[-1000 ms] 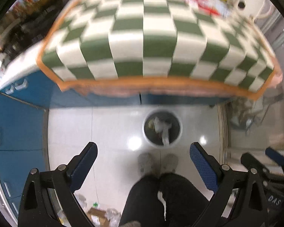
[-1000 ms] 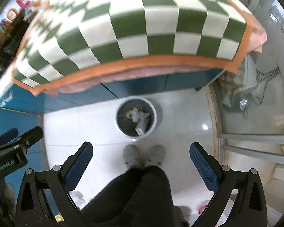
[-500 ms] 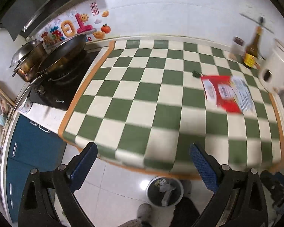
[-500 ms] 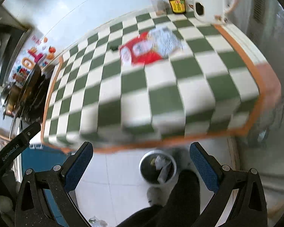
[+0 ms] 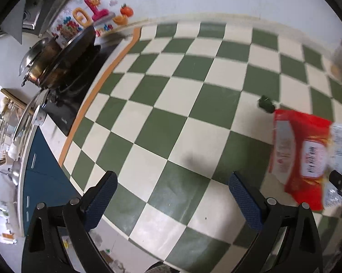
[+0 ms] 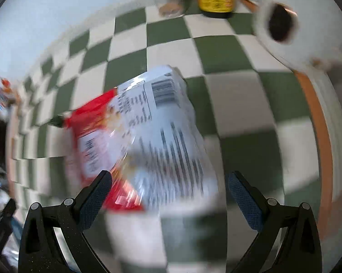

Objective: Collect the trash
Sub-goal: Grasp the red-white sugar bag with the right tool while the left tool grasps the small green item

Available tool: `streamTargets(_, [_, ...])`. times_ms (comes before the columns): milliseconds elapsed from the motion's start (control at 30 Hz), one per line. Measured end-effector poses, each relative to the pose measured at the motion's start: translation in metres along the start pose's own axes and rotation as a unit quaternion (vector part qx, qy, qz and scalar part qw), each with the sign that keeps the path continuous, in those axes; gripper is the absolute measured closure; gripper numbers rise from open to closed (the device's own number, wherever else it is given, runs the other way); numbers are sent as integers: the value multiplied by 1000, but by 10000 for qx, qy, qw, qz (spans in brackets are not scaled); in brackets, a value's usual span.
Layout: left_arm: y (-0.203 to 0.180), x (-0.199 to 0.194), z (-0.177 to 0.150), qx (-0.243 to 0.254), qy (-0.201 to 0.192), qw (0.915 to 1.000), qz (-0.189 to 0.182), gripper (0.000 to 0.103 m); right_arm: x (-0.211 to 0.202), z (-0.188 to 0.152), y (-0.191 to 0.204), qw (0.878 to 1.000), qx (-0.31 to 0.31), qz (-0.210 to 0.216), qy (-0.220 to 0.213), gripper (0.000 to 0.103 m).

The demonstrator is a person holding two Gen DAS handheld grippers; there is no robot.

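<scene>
On the checked worktop [image 5: 193, 104] lie two flat wrappers, a red packet [image 6: 93, 132] and a white printed packet [image 6: 166, 132] overlapping it on the right. A small dark green scrap [image 5: 266, 104] sits just beyond the red packet's far left corner. The right tongs [image 6: 168, 198] hang wide open just over the packets' near edge, gripping nothing. The left tongs [image 5: 171, 200] are also open and empty, over bare cloth to the left of the trash. Both packets look like thin, light, crinkly film: limp and slippery, likely to slide on the cloth. A pinch on a raised near edge or corner seems best.
</scene>
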State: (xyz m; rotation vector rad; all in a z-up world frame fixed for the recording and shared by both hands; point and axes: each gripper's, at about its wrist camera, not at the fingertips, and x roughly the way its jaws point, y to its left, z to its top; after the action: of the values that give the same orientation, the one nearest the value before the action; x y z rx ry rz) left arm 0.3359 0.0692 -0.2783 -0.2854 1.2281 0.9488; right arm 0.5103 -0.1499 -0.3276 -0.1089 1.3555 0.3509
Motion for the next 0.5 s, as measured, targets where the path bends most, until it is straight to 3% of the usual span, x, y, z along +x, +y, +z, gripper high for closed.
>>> streamTargets(67, [-3,12,3,-1,113,9999,71,3,22,9,9,9997,-147,-152,130,1])
streamTargets(133, [-4,19,5,8,178,9997,138,3,26,10,23,9975,-461,-501,-186,8])
streamTargets(200, [-7,25,8,-11,257,9996,142,3,27,9,29,9956,-623,-550,-424,15])
streamTargets(267, [-11,29,13,-12,328,9994,98,3,21,10,30,9934,-697,-582,-694,40])
streamTargets(300, [-15,31,16,-8,356,9994,41,3,17,11,28,9931,-701,-540,-771,68])
streamTargets(333, [-20,32,20,-6,376,9993,-40,3,16,14,24,9942,-661,-366,-771,74])
streamTargets(500, [-41,32,42,-64,416,9979,-498,3,2,30,-6,9958,-269,-198,-850,75])
